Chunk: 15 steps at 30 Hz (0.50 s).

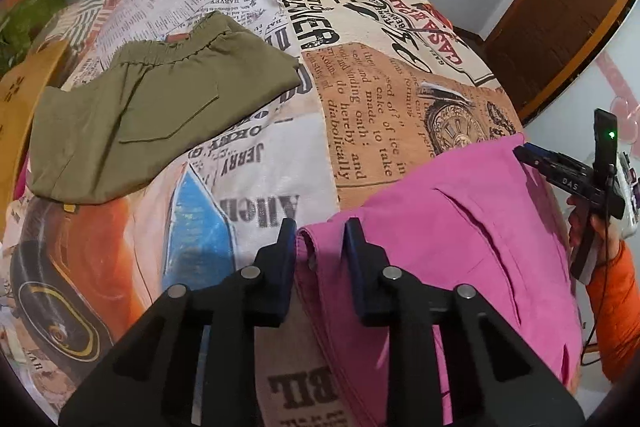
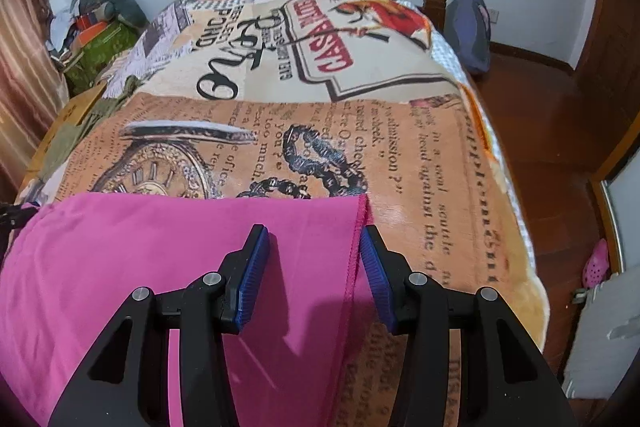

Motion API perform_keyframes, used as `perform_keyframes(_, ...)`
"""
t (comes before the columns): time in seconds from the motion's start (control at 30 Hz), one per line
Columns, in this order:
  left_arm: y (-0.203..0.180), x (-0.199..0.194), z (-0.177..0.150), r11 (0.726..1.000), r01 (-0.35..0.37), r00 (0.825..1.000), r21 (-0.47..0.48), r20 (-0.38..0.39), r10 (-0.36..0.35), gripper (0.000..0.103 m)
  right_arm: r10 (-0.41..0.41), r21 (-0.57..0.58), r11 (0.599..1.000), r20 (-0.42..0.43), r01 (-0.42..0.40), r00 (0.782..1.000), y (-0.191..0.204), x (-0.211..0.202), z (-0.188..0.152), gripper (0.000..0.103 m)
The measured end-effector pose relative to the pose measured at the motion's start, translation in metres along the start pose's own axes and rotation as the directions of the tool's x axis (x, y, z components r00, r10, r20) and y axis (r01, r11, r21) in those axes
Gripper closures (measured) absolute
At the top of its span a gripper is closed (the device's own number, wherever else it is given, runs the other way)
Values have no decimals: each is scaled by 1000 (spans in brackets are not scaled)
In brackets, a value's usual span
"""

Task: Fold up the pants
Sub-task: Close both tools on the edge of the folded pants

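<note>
Pants (image 1: 460,227) are showing solid pink. Second, folded pants (image 1: 132,115) are showing olive green. Bed blanket (image 2: 420,155) is displaying a newspaper-collage print: tan, cream, orange, black lettering, a pocket-watch motif. Left claw (image 1: 320,231) and right claw (image 2: 314,239) are showing black frames with blue pads.

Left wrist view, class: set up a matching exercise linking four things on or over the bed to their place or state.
Things:
1. olive pants
2. pink pants
3. left gripper
4. right gripper

Descriptions:
A. jaws open astride the stitched pink hem
B. folded, lying far left on the bed
C. spread across the near edge of the printed blanket
D. jaws open around a bunched pink corner

Pairs: 1-B, 2-C, 3-D, 4-A
</note>
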<state>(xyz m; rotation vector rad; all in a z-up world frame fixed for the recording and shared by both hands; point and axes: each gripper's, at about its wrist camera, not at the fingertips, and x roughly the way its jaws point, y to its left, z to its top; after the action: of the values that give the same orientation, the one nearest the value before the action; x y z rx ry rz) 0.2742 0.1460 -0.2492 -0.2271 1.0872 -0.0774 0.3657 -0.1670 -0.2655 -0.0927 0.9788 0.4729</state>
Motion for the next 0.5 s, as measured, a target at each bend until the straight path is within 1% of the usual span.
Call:
perform_keyframes(0.07,0,-2,0,1000,-6,1000,-2,13,6,83,-2,-14,1000,15,2,1000,1,1,1,60)
perform_keyframes(0.1,-1,-3,0,1000,-9,1000,3,18,9,84,-8,-24,1000,22,9,1000,2,2,1,64)
perform_keyframes(0.17,-4,-5,-1,1000,-13,999,27,40,12,87,-39,-59,997,19,40,999,4,6,3,96)
perform_keyframes(0.37,-13,-14,1,995,-55,995,87,92,47,88,-64,-141,988,39,69,997,9,8,1,100)
perform_keyframes(0.5,-19,-21,2,982,-129,986,141,123,111,88,-79,-166,983,32,84,996,9,12,2,101)
